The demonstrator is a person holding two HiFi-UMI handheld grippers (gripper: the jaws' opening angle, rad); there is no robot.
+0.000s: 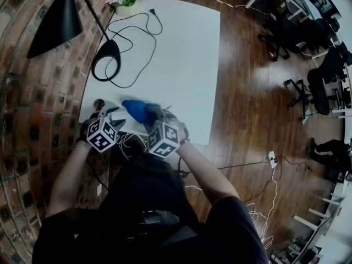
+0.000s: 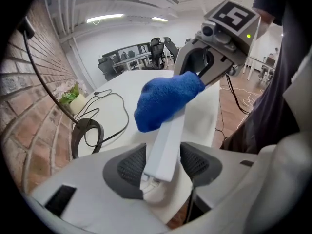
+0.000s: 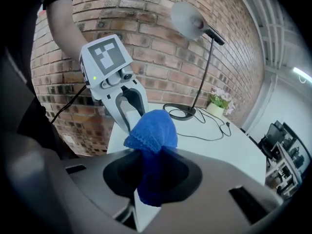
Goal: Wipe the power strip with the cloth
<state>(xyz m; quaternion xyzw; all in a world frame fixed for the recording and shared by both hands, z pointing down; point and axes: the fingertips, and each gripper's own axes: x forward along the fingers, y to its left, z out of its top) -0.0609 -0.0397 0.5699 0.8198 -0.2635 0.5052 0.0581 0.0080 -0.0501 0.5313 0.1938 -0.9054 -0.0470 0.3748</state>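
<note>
— Blue cloth (image 3: 151, 133), nubbly, bunched over the far end of the power strip (image 2: 166, 145); the jaws of the right gripper (image 3: 153, 172) are pinched on it.

— And the strip, a smooth white plastic bar, sits clamped between the jaws of the left gripper (image 2: 163, 165), over the white surface's (image 1: 176, 54) six o'clock edge. Black lamp base (image 1: 110, 49) at ten o'clock, brick wall (image 1: 33, 92) at nine.

Left gripper (image 2: 163, 165) clamps power strip (image 2: 166, 140); blue cloth (image 2: 165, 100) over tip
</note>
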